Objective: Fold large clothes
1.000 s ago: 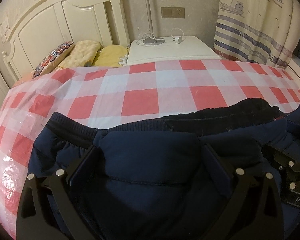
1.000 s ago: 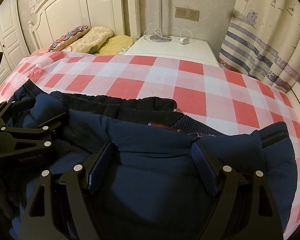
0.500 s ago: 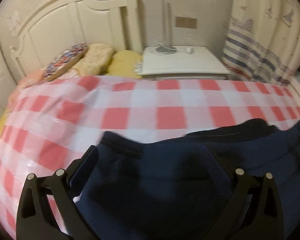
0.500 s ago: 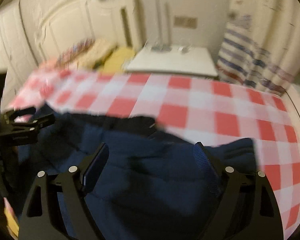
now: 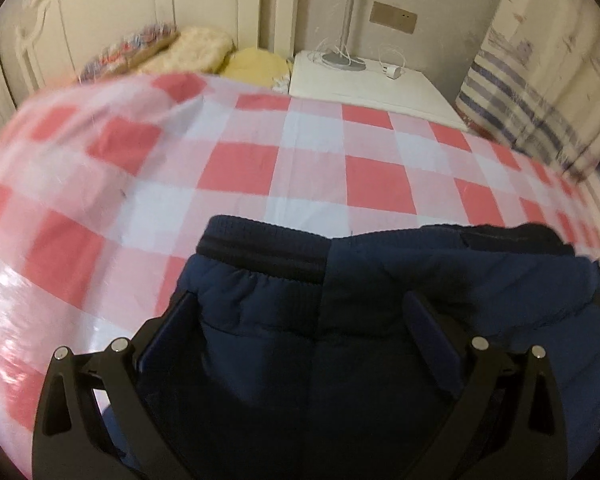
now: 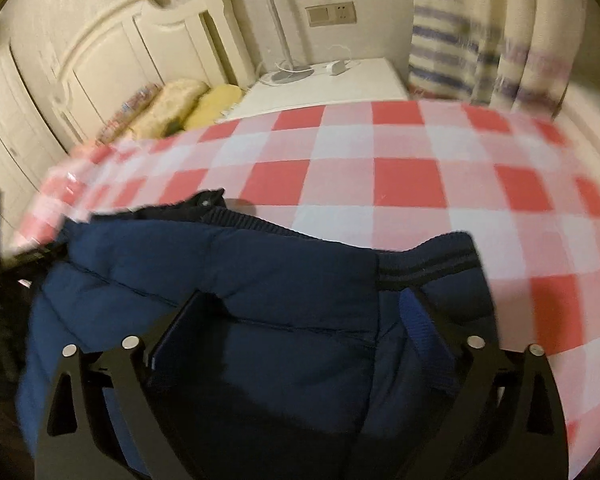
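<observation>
A navy padded jacket [image 5: 380, 280] lies on the checked bed cover, its ribbed hem [image 5: 260, 248] facing the headboard. My left gripper [image 5: 300, 320] hovers over the jacket's left end. Its jaws stand wide apart with the fabric lying slack between them. In the right wrist view the same jacket [image 6: 260, 272] fills the near half, with a ribbed band [image 6: 424, 260] at its right end. My right gripper [image 6: 304, 312] is over that end with its jaws opening. Cloth lies between the fingers, and the pads do not press on it.
The red-and-white checked cover [image 5: 300, 168] stretches beyond the jacket to the pillows [image 5: 196, 48] and the cream headboard [image 5: 140, 12]. A white nightstand [image 5: 364, 84] with a lamp base and a charger stands behind the bed. A striped curtain [image 5: 520, 80] hangs at the right.
The two grippers have moved apart along the jacket, the left one toward its left end, the right one toward its right end. The right jaws have widened. The bunched fabric now lies flatter.
</observation>
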`<state>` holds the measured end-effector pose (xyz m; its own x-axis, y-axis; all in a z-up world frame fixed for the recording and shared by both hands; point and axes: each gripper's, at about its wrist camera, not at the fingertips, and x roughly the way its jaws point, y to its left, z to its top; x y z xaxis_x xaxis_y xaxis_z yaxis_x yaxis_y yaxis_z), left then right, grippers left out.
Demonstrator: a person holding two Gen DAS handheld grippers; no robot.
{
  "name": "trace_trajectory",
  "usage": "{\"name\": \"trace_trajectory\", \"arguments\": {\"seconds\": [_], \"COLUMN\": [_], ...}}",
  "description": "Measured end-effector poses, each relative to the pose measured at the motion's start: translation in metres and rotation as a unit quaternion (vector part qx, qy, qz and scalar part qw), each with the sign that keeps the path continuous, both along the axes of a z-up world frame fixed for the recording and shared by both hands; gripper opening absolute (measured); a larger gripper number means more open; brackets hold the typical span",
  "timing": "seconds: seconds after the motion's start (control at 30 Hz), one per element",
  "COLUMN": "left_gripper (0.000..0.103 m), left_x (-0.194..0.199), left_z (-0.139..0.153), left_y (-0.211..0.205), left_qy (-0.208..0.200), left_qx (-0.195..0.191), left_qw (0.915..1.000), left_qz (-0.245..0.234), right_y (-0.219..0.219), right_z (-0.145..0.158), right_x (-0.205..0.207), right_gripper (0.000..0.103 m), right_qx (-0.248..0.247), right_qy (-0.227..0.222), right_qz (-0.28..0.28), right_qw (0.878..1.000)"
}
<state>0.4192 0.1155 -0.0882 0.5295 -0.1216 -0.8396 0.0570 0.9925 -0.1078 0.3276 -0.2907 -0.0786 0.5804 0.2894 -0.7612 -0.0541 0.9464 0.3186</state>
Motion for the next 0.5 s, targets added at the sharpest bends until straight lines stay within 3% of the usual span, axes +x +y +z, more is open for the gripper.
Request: {"name": "trace_trajectory", "arguments": {"seconds": [0.23,0.3,0.33,0.4,0.5], "left_gripper": [0.101,0.101,0.100,0.100,0.101], "left_x": [0.001,-0.003,-0.010,-0.024,-0.034], "left_z": [-0.001,0.006,0.017,0.037,0.055], "left_y": [0.000,-0.002,-0.007,-0.019,-0.050], "left_qy": [0.001,-0.008,-0.030,-0.078,-0.122], "left_qx": [-0.006,0.027,0.069,0.084,0.105], "left_qw": [1.0000,0.9992,0.9959,0.9926,0.9868], "left_qz": [0.004,0.029,0.052,0.041,0.019], "right_y": [-0.005,0.000,0.005,0.021,0.051], "right_z": [0.001,0.005,0.010,0.029,0.057], "right_x": [-0.001,0.000,-0.001,-0.011,-0.022], "right_gripper": [0.098,0.098,0.093,0.093,0.093], "right_qx": [0.028,0.001,-0.032,-0.101,-0.099], "right_qy": [-0.005,0.007,0.011,-0.004,-0.058], "right_qz": [0.001,-0.005,-0.019,-0.049,-0.021], "right_qw": [1.000,1.000,0.999,0.994,0.993]}}
